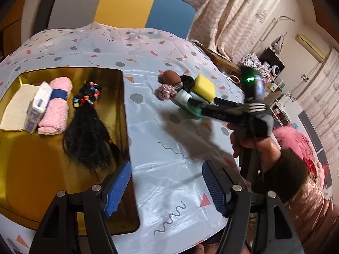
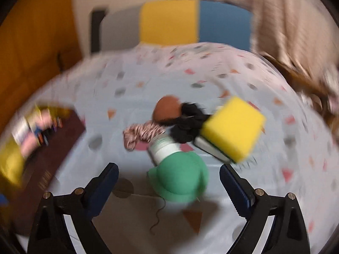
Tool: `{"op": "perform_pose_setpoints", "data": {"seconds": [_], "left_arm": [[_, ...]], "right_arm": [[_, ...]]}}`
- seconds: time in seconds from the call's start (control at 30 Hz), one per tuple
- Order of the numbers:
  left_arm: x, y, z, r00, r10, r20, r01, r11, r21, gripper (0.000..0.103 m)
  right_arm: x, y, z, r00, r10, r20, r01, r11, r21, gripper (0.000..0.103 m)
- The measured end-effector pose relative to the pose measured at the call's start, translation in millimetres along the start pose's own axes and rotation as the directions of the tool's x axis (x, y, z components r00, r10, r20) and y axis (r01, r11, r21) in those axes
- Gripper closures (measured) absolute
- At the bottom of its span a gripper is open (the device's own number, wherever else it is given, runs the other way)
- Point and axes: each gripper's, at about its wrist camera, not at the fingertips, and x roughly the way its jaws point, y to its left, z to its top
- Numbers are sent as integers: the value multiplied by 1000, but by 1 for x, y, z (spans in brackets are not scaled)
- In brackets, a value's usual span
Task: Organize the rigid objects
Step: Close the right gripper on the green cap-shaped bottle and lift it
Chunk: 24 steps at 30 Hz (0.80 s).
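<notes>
You're partway thru: the gold rectangular metal tray (image 1: 63, 78) already holds a cream folded cloth (image 1: 14, 110), a white-and-blue tissue pack (image 1: 38, 105), a pink rolled towel w/ blue band (image 1: 58, 103) and a black hairpiece w/ coloured beads (image 1: 89, 118). Still loose on the desk (image 1: 161, 139), well apart from the tray: a green round-capped white bottle (image 2: 178, 169), yellow block sponge (image 2: 233, 127), brown egg-shaped sponge (image 2: 167, 108), black scrunchie (image 2: 188, 122) and pink striped scrunchie (image 2: 142, 133). Your right hand-held gripper (image 2: 167, 182) points down at that pile, jaws wide, nothing gripped, the green cap btwn them. Your left hand-held gripper (image 1: 167, 188) hangs over the tray's near edge, jaws wide, empty.
</notes>
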Motion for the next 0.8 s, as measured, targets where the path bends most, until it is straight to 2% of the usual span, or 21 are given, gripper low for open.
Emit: {"op": "perform_pose_setpoints", "data": {"seconds": [0.1,0.13,0.17,0.2,0.27,0.37,0.53,0.8], "left_arm": [[-4,3,2,1000,9,9,-9,1000,-12,33],[-5,4,2,1000,13,11,-13,1000,-13,33],[-5,4,3,1000,16,12,-16,1000,-13,33],[-6,4,4,1000,18,13,-17,1000,-11,33],[-5,3,4,1000,19,14,-19,1000,-7,33],[1,0,7,1000,16,0,-16,1000,0,33],[11,-12,13,1000,8,-11,-8,1000,26,33],[40,-39,45,997,69,-27,-66,994,88,32]], "right_arm": [[31,13,1,996,-51,-69,41,990,-133,10],[39,12,0,994,-48,-96,35,990,-134,19],[46,9,-1,991,-44,-123,30,993,-117,19],[45,2,-2,994,-24,-106,16,997,-77,20],[43,-12,-3,996,1,-91,1,1000,23,36],[33,-36,-7,997,58,-57,-49,988,147,50],[13,-55,-27,991,135,-4,-129,952,278,50],[-16,-61,-73,977,157,144,-207,866,455,50]]}}
